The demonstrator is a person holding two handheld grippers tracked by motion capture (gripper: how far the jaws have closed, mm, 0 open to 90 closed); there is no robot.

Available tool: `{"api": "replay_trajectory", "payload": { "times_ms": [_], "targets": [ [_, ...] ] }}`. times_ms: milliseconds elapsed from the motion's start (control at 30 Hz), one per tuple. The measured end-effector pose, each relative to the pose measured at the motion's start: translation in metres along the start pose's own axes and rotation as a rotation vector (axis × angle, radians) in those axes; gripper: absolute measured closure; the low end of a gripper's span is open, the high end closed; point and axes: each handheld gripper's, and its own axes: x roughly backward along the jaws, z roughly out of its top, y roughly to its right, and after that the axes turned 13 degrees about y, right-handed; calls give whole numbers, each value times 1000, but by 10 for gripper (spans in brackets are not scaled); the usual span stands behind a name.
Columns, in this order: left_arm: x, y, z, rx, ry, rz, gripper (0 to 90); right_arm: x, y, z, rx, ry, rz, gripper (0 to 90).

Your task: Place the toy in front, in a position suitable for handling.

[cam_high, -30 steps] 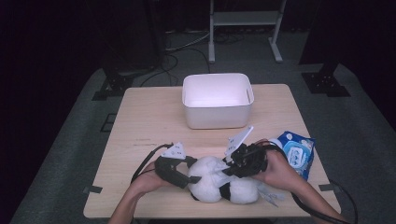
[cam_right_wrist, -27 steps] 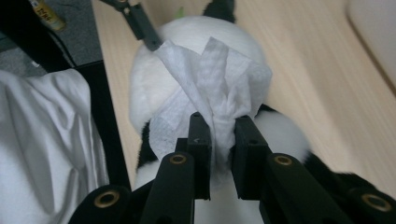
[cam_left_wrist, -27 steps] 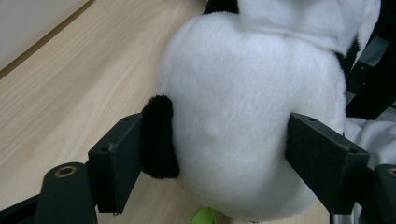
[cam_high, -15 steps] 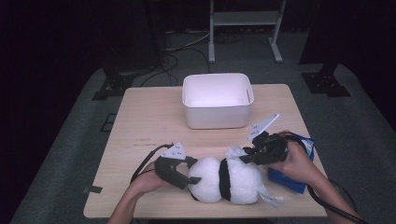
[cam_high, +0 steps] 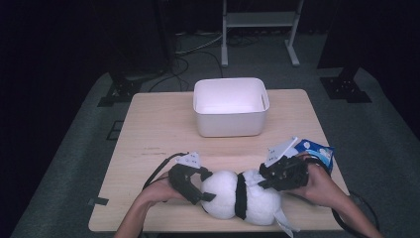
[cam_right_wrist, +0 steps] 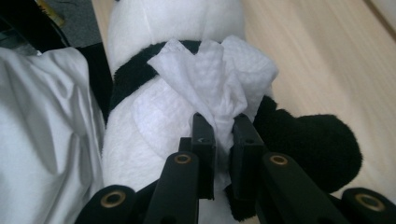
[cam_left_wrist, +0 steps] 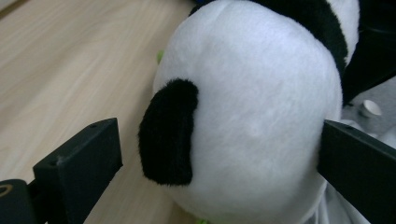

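Toy panda [cam_high: 241, 196]: soft plush, two rounded white lobes joined by a black band, short fuzzy pile. It lies on its side on the near edge of the table [cam_high: 158, 129], between the two grippers. Table top is pale wood with fine straight grain.

Left gripper [cam_high: 194, 184]: black, held in the person's left hand [cam_high: 157, 189], set against the panda's left lobe. The left gripper view gives the detail: both square matte black jaws stand wide apart, one on each side of the round white head, with a black oval ear [cam_left_wrist: 168, 131] facing the camera. The right jaw looks pressed to the plush; the left jaw stands just clear of it.

Right gripper [cam_high: 270, 179]: black, in the right hand [cam_high: 322, 186], at the panda's right end. The right gripper view shows what the high view cannot resolve: the jaws are narrow, pinching a crumpled white wipe [cam_right_wrist: 219, 88] with a dimpled, quilted surface, bunched against the panda's black band. A black plush limb [cam_right_wrist: 308, 149] sits to the right of the jaws and white cloth [cam_right_wrist: 46, 130] to the left.

The high view adds the surroundings: a white, rounded rectangular plastic tub [cam_high: 231, 106] stands further back at mid-table, well apart from the panda, and a blue and white glossy packet [cam_high: 317, 151] lies just behind the right hand.
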Motion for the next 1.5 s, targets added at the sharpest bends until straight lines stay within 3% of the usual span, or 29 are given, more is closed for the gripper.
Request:
{"api": "replay_trajectory", "payload": {
  "times_ms": [133,233,333,567,733,833,933,1067,1167,1333,1500],
  "targets": [
    [-11,-3,0,17,-20,-100,48,1,-1,-4,-19,11,19,812],
    [-12,-4,-1,6,-17,-96,135,1,1,-2,-22,19,7,809],
    [-7,-3,1,-32,-9,-58,252,5,6,5,-28,48,-7,805],
    [7,-1,8,-190,8,120,280,-1,15,30,-4,72,-62,801],
    [9,4,9,-274,0,137,280,-20,17,54,25,65,-50,798],
    [13,5,9,-284,2,150,280,-29,16,61,51,35,-51,793],
    [19,5,9,-282,8,152,280,-24,19,59,45,35,-52,790],
    [23,5,11,-274,12,151,280,-13,25,49,14,37,-68,789],
    [21,7,12,-264,16,145,272,-10,28,39,-11,41,-52,792],
    [18,9,12,-243,11,134,181,-14,24,28,-1,28,-48,799],
    [19,9,12,-199,65,124,102,-13,25,20,-23,27,-32,801]
  ]
}}
